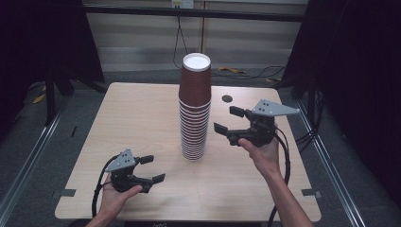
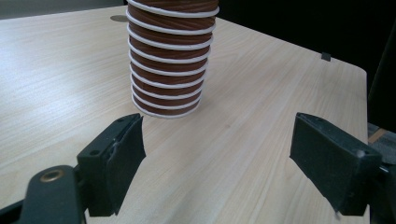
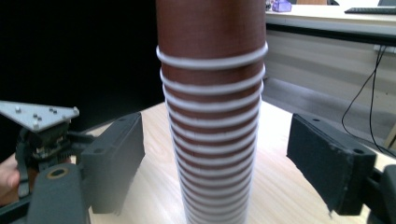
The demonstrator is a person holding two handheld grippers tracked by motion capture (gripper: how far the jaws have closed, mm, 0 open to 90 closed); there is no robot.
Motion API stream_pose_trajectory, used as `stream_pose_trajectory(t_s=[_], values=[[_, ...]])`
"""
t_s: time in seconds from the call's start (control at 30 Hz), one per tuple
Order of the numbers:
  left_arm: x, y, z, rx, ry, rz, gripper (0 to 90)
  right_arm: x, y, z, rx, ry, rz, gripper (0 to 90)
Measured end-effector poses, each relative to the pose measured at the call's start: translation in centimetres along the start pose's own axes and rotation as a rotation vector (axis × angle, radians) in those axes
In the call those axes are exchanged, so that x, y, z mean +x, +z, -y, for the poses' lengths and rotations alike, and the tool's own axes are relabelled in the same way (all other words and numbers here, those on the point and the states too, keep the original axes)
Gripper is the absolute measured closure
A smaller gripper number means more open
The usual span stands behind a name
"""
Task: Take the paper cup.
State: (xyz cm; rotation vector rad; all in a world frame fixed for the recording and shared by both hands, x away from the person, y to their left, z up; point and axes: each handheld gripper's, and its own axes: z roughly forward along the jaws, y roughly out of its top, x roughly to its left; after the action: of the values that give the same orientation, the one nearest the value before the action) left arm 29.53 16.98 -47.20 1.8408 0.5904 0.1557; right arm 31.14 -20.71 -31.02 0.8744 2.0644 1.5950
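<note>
While the left hand (image 1: 116, 196) rests near the front edge of the desk (image 1: 142, 123), the left gripper (image 1: 153, 169) it holds sits low over the wood with its jaws pointing toward the middle. In the left gripper view those jaws stand wide apart with only bare desk between them, gripping nothing. The foot of the stack of cups (image 1: 195, 113) lies ahead of them and well clear.

Farther in and on the other side, the right hand (image 1: 262, 153) carries the right gripper (image 1: 228, 119) raised above the desk, beside the middle of the stack and aimed at it. Its jaws are wide as well and hold nothing. In the right gripper view the stack rises between the two jaws, but the high view shows a gap between the jaw tips and the cups, so they do not touch. The left gripper's grey plate (image 3: 37, 114) shows past the stack at the left of that view.

The stack stands upright at the centre of the desk, brown paper cups nested upside down with white rims ringing its side and a white base on top. Just behind it to the right, a small dark round hole (image 1: 227, 98) sits in the desk top. Beyond the far edge, black cables (image 1: 246, 73) lie on the grey floor before a pale wall.
</note>
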Motion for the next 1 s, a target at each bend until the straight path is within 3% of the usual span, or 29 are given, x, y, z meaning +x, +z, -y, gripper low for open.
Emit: stream_pose_trajectory(t_s=[0.43, 1.0], values=[[0.0, 0.1, 0.0, 0.008, 0.003, 0.001, 18.4, 0.5, 1.3, -4.6, -0.013, -0.065, -0.005, 19.8], [-0.1, 0.3, 0.0, 0.013, 0.004, 0.016, 18.2, 0.0, 3.2, -8.6, -0.035, -0.072, -0.031, 18.4]])
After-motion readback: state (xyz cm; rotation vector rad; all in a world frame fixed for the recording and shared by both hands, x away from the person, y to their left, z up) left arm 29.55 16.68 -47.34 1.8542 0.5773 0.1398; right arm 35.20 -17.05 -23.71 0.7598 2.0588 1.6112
